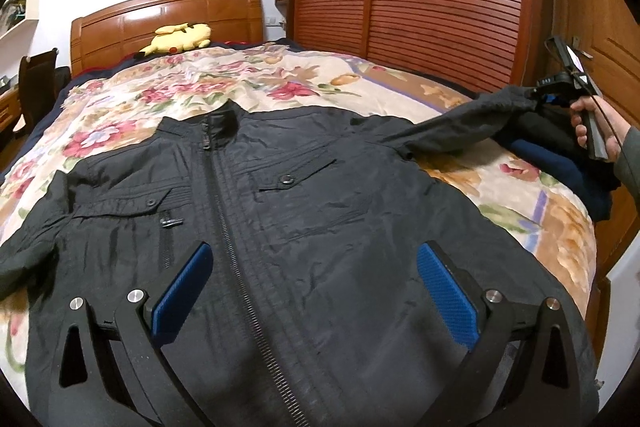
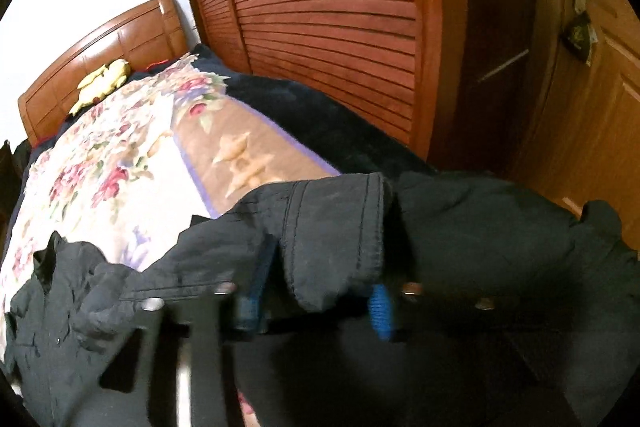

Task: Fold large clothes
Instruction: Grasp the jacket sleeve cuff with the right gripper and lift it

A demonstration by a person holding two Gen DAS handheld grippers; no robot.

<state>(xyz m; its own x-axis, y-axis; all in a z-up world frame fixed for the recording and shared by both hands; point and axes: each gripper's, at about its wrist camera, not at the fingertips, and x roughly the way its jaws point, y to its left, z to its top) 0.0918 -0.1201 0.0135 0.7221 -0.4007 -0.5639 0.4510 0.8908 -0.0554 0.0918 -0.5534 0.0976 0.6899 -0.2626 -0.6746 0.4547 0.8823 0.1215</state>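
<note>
The black jacket (image 1: 304, 211) lies front-up and zipped on the flowered bedspread (image 1: 168, 95). The left gripper (image 1: 312, 267) hovers above its lower front, fingers (image 1: 188, 291) spread wide and empty. At right, the right gripper (image 2: 316, 299) has its fingers clamped on the sleeve cuff (image 2: 336, 239), apparently lifted clear of the bed; this view is blurred.

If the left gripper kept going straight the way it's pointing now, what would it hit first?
Most likely the black jacket spread on the bed: the left gripper, jaws wide open, points down at its zipped front. How far off is unclear.
</note>
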